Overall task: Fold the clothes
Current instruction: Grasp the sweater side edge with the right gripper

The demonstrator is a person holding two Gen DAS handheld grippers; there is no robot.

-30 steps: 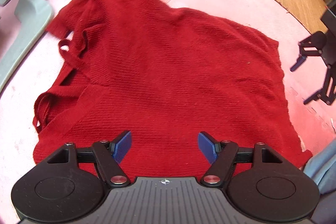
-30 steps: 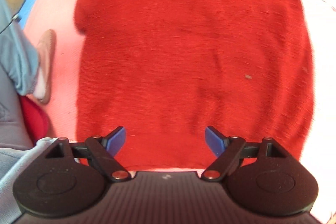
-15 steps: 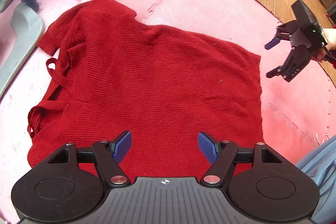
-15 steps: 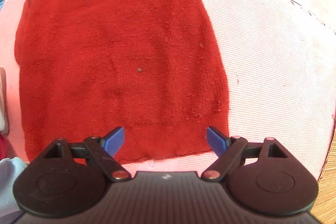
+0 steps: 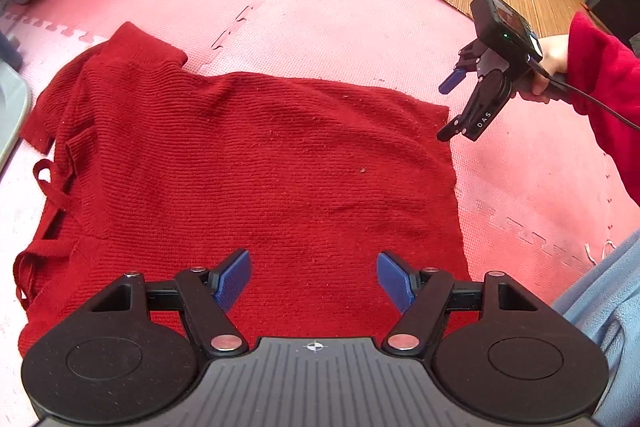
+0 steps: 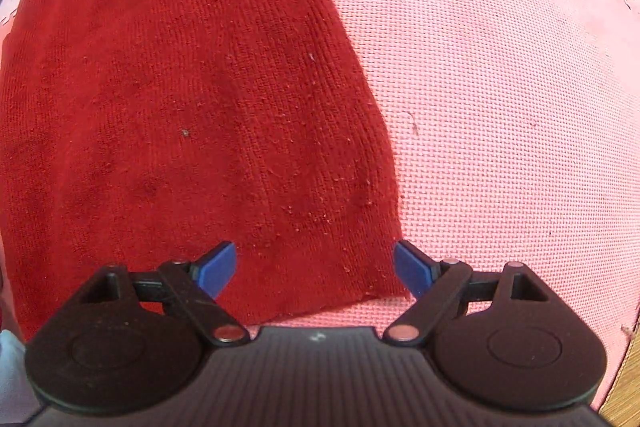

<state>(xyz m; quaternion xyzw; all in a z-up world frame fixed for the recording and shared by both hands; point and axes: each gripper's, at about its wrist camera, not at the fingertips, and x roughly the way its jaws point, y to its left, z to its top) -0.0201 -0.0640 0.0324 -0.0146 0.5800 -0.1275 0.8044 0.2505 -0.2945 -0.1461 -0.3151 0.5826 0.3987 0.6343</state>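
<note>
Left wrist view: your left gripper (image 5: pixel 313 281) hung above the near edge of the red knit sweater (image 5: pixel 248 163), fingers apart, holding nothing. Sweater lay spread on the pink foam floor mat (image 5: pixel 340 11), ties loose at its left side, so the near edge was free to grab. Your right gripper (image 5: pixel 454 109) hovered by the far right corner, spread too.

Right wrist view: right gripper (image 6: pixel 315 269) straddled that corner of the sweater (image 6: pixel 180 99), likely lined up for a pinch.
</note>
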